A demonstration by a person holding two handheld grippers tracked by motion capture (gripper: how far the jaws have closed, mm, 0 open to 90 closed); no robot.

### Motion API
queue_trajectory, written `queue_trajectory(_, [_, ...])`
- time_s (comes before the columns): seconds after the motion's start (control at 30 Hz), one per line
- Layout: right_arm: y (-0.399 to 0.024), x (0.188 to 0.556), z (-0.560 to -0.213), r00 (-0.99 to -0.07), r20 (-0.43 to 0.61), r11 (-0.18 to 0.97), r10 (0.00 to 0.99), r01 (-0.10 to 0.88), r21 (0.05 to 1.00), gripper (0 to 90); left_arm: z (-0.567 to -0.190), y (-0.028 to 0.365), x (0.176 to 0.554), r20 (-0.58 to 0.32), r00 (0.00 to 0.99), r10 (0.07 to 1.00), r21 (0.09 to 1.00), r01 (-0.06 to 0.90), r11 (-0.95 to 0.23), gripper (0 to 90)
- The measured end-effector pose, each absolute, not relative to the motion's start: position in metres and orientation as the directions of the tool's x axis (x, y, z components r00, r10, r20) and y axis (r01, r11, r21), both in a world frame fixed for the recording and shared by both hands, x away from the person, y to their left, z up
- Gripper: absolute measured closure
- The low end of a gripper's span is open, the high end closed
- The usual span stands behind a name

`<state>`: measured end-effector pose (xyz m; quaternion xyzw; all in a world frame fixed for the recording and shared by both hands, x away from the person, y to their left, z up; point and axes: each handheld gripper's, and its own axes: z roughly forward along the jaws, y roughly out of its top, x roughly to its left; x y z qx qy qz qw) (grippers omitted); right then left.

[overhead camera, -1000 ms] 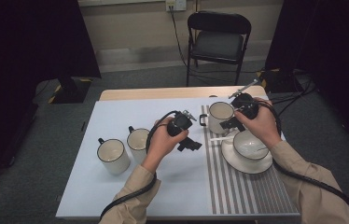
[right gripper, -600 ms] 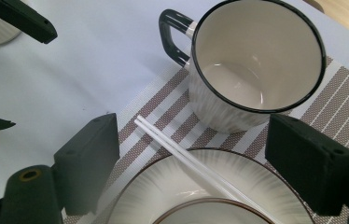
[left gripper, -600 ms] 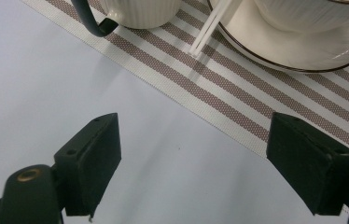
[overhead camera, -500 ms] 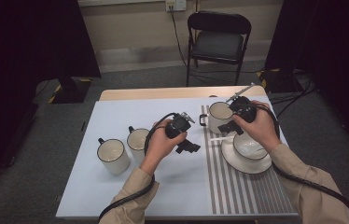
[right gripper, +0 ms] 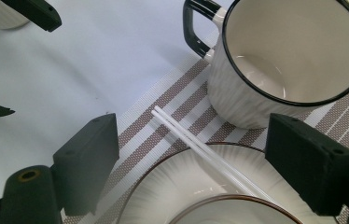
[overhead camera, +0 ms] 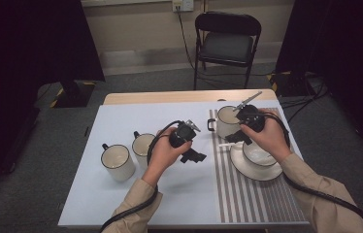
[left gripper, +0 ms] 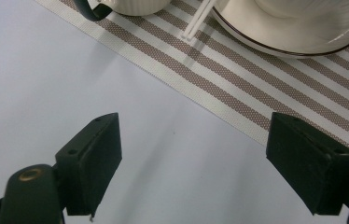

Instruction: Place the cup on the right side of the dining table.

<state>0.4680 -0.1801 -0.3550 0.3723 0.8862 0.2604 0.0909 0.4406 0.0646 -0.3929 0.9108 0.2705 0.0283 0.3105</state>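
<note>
My left gripper [overhead camera: 192,156] [left gripper: 193,163] hangs open over the pale table, just left of the striped placemat [overhead camera: 247,194] [left gripper: 256,88], with nothing between its jaws. My right gripper [overhead camera: 236,138] [right gripper: 191,158] is open above two thin white sticks [right gripper: 196,140] [overhead camera: 225,144] that rest across the rim of a white plate [overhead camera: 255,171] [right gripper: 163,186]. A bowl [overhead camera: 257,154] sits on that plate, partly under the right hand. A white mug with a black rim [overhead camera: 225,121] [right gripper: 284,56] stands on the placemat just beyond the sticks.
Two more white mugs [overhead camera: 118,161] [overhead camera: 143,144] stand on the table's left part. Behind the table is a black folding chair [overhead camera: 228,43]. Cables trail from both grippers along the person's sleeves.
The right hand has drifted slightly nearer over the bowl. The left hand has stayed about where it was, with its jaws as wide as before.
</note>
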Motion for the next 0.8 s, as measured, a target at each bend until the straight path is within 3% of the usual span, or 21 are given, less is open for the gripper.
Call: queue_trajectory(0.8, [-0.165,0.454,-0.365,-0.748,0.037,0.626,0.663,0.580,0.522,17.0,-0.402,0.075,0.423,-0.115,0.860,0.498,0.575,0.466,-0.672,18.0])
